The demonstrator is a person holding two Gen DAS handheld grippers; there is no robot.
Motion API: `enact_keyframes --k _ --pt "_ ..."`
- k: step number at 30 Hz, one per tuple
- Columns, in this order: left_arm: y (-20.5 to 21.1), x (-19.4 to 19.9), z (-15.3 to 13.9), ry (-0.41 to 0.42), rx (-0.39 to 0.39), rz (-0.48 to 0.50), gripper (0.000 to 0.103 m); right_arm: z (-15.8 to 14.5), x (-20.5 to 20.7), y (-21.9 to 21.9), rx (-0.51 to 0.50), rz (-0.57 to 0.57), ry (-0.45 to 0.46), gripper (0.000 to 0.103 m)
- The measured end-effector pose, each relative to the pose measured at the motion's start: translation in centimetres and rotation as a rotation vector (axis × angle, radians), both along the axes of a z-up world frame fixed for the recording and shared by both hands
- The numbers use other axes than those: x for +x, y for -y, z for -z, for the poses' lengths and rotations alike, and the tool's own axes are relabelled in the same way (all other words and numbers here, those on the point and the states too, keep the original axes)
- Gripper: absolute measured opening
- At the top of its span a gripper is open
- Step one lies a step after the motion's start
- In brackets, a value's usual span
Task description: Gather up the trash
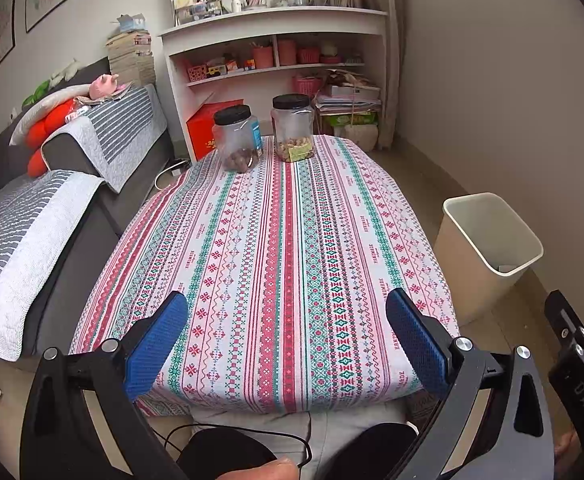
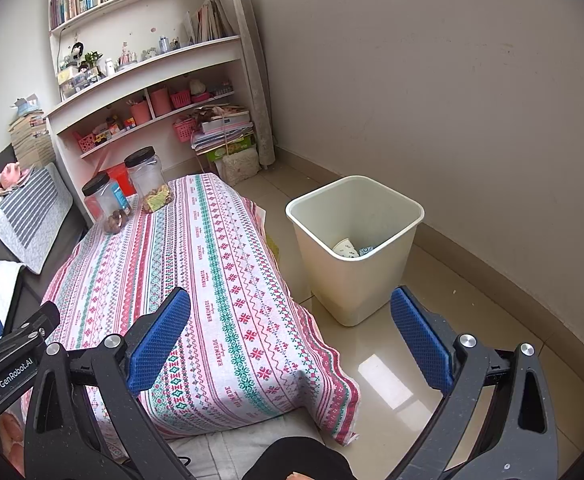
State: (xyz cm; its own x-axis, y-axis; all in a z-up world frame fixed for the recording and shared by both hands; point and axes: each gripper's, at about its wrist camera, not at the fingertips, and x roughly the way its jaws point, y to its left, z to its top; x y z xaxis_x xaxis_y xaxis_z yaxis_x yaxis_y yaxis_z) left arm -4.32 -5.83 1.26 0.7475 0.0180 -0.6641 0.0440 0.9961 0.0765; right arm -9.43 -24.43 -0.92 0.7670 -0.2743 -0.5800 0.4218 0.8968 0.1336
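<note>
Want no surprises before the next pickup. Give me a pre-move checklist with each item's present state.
1. Left gripper open and holding nothing: ok.
2. Right gripper open and holding nothing: ok.
3. Bin upright, mouth unobstructed: ok.
4. Trash already in bin: ok.
5. Loose trash left on tablecloth: none seen; only two lidded jars.
6. Trash on the floor behind the table: cannot tell.

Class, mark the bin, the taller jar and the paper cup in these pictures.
Bin [image 2: 356, 280]: right wrist view, front wall.
Taller jar [image 1: 293, 128]: left wrist view, clear body.
Paper cup [image 2: 344, 248]: right wrist view, its side, inside the bin.
</note>
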Motion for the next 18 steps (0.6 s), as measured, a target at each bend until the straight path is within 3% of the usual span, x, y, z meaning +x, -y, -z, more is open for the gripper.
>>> enact_keyframes --k 11,18 --pt "-0.13 0.13 0.24 -0.007 -0.001 -0.008 0.096 -0.25 0.07 -0.1 0.007 -0.017 0.006 0.096" --pt "-0.08 -0.34 0.04 0.035 -0.036 0.028 0.093 -0.26 0.09 -0.17 0.007 -0.026 0.005 0.096"
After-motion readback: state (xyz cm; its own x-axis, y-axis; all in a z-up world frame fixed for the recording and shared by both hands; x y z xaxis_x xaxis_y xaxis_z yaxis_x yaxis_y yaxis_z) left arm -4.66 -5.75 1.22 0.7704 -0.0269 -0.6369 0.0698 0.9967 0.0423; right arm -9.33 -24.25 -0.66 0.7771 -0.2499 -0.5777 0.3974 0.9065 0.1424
